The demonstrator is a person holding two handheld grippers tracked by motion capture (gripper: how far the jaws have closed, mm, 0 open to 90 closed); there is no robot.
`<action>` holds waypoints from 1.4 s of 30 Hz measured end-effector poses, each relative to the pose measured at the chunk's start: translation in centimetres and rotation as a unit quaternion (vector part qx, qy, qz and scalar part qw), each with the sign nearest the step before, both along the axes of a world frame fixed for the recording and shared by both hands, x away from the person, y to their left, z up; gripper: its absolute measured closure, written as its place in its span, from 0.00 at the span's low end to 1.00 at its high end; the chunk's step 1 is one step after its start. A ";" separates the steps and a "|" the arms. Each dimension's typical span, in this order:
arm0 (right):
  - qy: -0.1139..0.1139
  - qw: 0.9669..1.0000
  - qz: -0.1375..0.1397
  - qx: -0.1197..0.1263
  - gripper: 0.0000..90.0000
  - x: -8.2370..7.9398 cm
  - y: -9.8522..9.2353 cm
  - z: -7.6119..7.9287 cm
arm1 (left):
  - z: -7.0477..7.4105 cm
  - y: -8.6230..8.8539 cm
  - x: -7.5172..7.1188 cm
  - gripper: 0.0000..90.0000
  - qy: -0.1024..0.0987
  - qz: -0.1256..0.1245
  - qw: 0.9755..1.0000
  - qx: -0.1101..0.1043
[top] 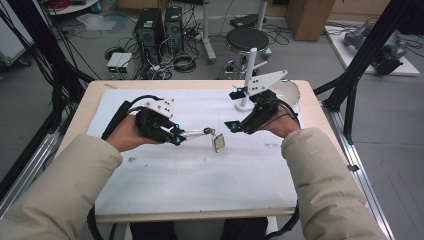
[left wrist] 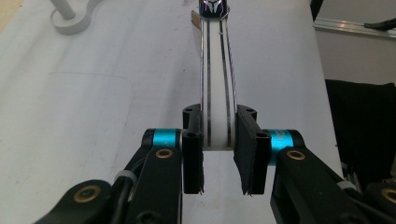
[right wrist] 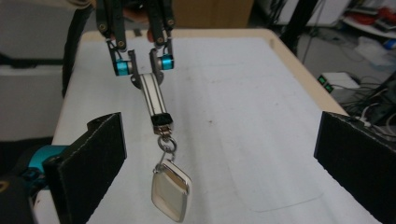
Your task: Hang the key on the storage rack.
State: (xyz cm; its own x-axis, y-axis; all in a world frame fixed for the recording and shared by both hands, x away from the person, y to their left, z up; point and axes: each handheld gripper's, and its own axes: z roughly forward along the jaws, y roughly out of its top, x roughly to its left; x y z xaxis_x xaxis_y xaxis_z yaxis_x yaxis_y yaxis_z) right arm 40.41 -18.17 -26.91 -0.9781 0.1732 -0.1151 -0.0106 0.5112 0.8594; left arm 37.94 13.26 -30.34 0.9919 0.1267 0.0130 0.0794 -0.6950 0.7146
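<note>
Even, bright light; soft shadows; slight blur; edges bent.

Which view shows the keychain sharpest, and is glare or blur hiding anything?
Right gripper view: keychain crisp, metal tag shiny but readable. Left gripper view: strap sharp between the left gripper jaws, far end blurred. High view: soft, tag small; even light, faint shadows.

Keychain (top: 207, 136): white strap with silver edges, dark clasp, metal ring, shiny rounded silver tag (right wrist: 171, 196); strap clamped at its left end, tag hanging above table centre.
</note>
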 end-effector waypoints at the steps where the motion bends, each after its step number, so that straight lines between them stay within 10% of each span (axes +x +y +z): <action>1: 0.002 1.000 0.005 -0.007 0.02 0.1 0.3 0.1 | 0.0 -0.2 0.0 0.82 0.000 -0.001 1.000 -0.003; 17: 0.025 0.989 0.075 -0.122 0.02 0.6 4.4 -0.2 | 0.4 -1.1 0.3 0.82 0.002 -0.017 1.000 0.000; 26: 0.029 0.974 0.108 -0.196 0.25 0.3 6.1 -1.6 | 0.1 -1.3 0.3 0.82 0.001 -0.015 1.000 0.008; 42: 0.053 0.966 0.119 -0.224 0.56 0.4 7.4 -2.2 | 0.0 -1.5 0.2 0.82 0.003 -0.016 1.000 0.022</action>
